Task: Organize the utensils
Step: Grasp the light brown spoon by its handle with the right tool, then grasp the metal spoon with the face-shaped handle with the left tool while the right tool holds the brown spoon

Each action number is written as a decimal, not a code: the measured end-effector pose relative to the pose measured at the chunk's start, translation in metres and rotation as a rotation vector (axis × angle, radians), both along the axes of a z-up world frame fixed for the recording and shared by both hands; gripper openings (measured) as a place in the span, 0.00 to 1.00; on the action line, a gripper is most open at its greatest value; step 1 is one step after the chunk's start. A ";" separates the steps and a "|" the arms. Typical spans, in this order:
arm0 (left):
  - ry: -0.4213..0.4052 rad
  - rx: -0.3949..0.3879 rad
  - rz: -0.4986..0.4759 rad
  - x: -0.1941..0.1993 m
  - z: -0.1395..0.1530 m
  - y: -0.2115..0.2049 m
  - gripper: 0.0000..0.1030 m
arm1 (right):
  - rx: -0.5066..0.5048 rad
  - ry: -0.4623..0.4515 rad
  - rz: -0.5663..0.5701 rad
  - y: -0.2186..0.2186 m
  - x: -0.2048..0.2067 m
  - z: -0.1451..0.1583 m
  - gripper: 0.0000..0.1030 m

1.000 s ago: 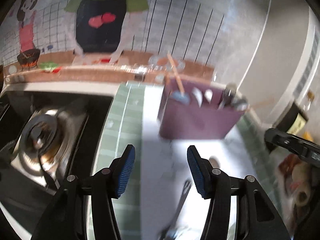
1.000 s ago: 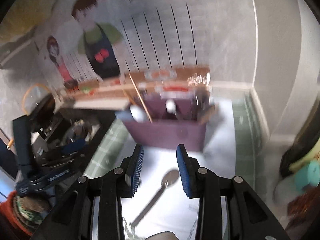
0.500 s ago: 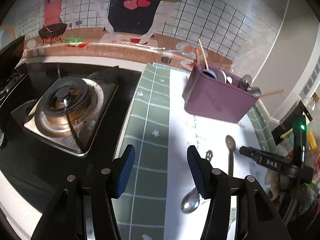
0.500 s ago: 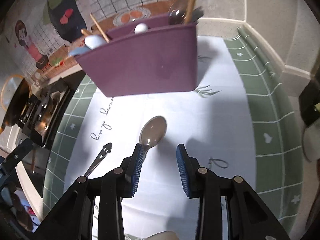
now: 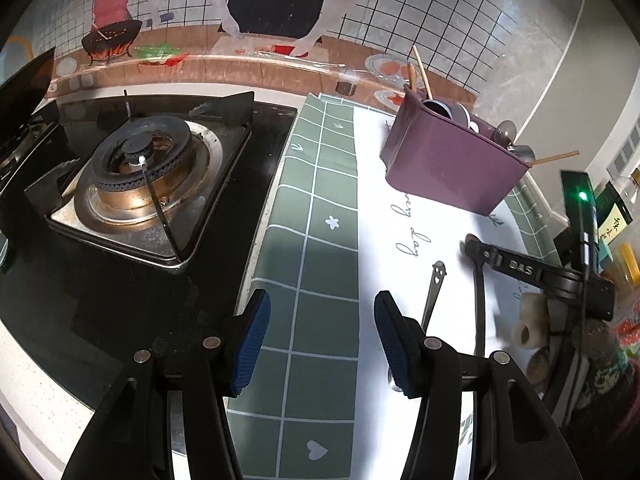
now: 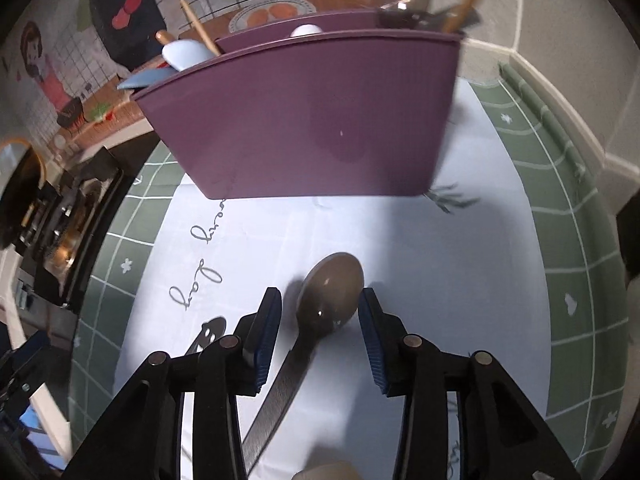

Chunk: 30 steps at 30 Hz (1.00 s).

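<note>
From the left wrist view, the left gripper (image 5: 322, 334) hung with its jaws wide apart and nothing between them, above the green checked edge of the mat (image 5: 320, 184) beside the gas burner (image 5: 140, 172). A smiley-handled utensil (image 5: 434, 292) lay on the white cloth just right of its fingers, and the purple utensil holder (image 5: 448, 168) stood farther back, with spoons and chopsticks in it. The right gripper (image 5: 500, 258) reached in from the right over the spoon (image 5: 479, 304). From the right wrist view, the right gripper (image 6: 320, 316) had its jaws opening, straddling the bowl of the spoon (image 6: 330, 294) on the cloth without the pads pressing it; the holder (image 6: 308, 120) stood just beyond.
</note>
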<state>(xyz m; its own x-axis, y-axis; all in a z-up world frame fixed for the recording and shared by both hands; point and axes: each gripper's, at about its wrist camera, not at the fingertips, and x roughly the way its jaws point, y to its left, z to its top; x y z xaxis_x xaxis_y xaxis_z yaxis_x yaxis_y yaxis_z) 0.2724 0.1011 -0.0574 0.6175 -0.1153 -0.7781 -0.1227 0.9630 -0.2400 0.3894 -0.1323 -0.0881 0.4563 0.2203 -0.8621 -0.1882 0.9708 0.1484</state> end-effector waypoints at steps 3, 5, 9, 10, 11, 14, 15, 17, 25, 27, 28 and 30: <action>0.006 0.005 -0.021 -0.001 -0.001 -0.004 0.54 | -0.071 -0.021 0.019 0.013 0.003 -0.001 0.37; 0.010 0.022 -0.040 -0.002 -0.003 -0.009 0.58 | -0.108 -0.034 0.024 0.018 0.004 -0.002 0.36; 0.016 0.042 -0.071 -0.004 -0.006 -0.018 0.60 | -0.107 -0.047 0.035 0.013 0.001 -0.001 0.31; 0.016 0.040 -0.078 -0.005 -0.007 -0.021 0.60 | -0.098 -0.046 0.037 0.010 -0.001 0.000 0.31; 0.013 0.040 -0.087 -0.005 -0.006 -0.024 0.60 | -0.095 -0.043 0.036 0.005 -0.003 0.000 0.31; 0.009 0.044 -0.115 -0.005 -0.005 -0.032 0.60 | -0.076 -0.053 0.020 -0.011 -0.012 0.005 0.31; 0.011 0.044 -0.131 -0.005 -0.005 -0.036 0.60 | -0.069 -0.054 0.015 -0.015 -0.015 0.007 0.31; 0.016 0.041 -0.155 -0.003 -0.006 -0.042 0.60 | -0.042 -0.059 -0.001 -0.032 -0.023 0.014 0.31; 0.025 0.075 -0.229 -0.001 -0.008 -0.069 0.59 | -0.014 -0.125 -0.055 -0.073 -0.057 0.038 0.31; 0.037 0.095 -0.257 0.001 -0.010 -0.076 0.53 | -0.006 -0.128 -0.059 -0.077 -0.062 0.039 0.31; 0.050 0.106 -0.267 0.003 -0.012 -0.078 0.44 | 0.000 -0.128 -0.062 -0.080 -0.066 0.040 0.31; 0.073 0.123 -0.282 0.007 -0.017 -0.081 0.34 | 0.007 -0.125 -0.065 -0.083 -0.070 0.040 0.31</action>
<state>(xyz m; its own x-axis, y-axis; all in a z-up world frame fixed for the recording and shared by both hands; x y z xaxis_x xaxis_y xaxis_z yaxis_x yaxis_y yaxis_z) 0.2794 0.0204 -0.0742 0.5167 -0.1763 -0.8378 0.1410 0.9827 -0.1198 0.3198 -0.2151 -0.0486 0.5739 0.1922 -0.7961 -0.1423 0.9807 0.1342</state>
